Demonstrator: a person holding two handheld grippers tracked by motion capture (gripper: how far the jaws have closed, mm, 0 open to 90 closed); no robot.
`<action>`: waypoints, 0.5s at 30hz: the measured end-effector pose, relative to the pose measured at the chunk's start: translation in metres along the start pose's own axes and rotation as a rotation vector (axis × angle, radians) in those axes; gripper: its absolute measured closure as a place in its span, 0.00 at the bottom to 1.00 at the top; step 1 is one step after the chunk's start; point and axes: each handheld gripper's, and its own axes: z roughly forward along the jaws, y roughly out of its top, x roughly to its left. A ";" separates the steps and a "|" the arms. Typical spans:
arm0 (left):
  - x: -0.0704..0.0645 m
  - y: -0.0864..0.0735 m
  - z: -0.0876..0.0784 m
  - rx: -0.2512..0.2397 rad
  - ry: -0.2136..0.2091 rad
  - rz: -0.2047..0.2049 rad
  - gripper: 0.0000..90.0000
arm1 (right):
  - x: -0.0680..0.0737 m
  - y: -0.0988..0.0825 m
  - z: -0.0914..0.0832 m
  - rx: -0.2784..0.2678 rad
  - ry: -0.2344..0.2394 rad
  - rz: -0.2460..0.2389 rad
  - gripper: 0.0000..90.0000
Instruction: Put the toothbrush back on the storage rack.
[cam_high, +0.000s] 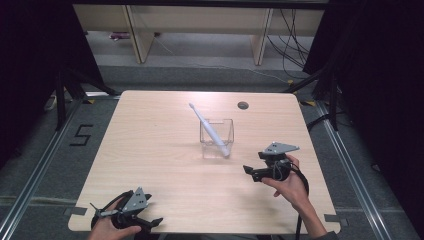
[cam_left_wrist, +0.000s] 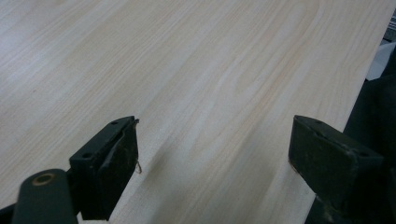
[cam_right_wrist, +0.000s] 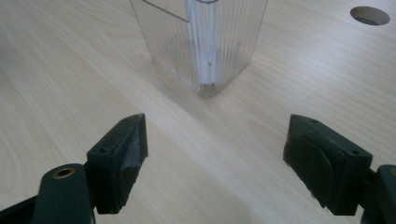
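A clear ribbed plastic cup stands upright near the middle of the wooden table. A white toothbrush leans in it, its head pointing up and to the far left. My right gripper hovers to the right of the cup and a little nearer, open, with nothing between its jaws. In the right gripper view the cup stands just ahead of the gripper. My left gripper rests open at the table's near left edge. The left gripper view has the gripper over bare wood.
A round cable hole sits in the table's far right part, also seen as the hole in the right gripper view. Beyond the table are wooden furniture legs and cables on a grey floor. Dark curtains flank both sides.
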 end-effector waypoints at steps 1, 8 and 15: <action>0.000 0.000 0.000 0.000 0.000 0.000 0.17 | 0.001 -0.001 -0.001 0.007 0.003 0.007 0.25; 0.000 0.000 0.000 0.001 0.001 0.000 0.17 | 0.005 -0.011 -0.001 -0.004 0.010 0.001 0.25; 0.000 0.000 0.000 0.001 0.003 -0.001 0.17 | 0.008 -0.019 -0.002 0.005 0.014 0.000 0.25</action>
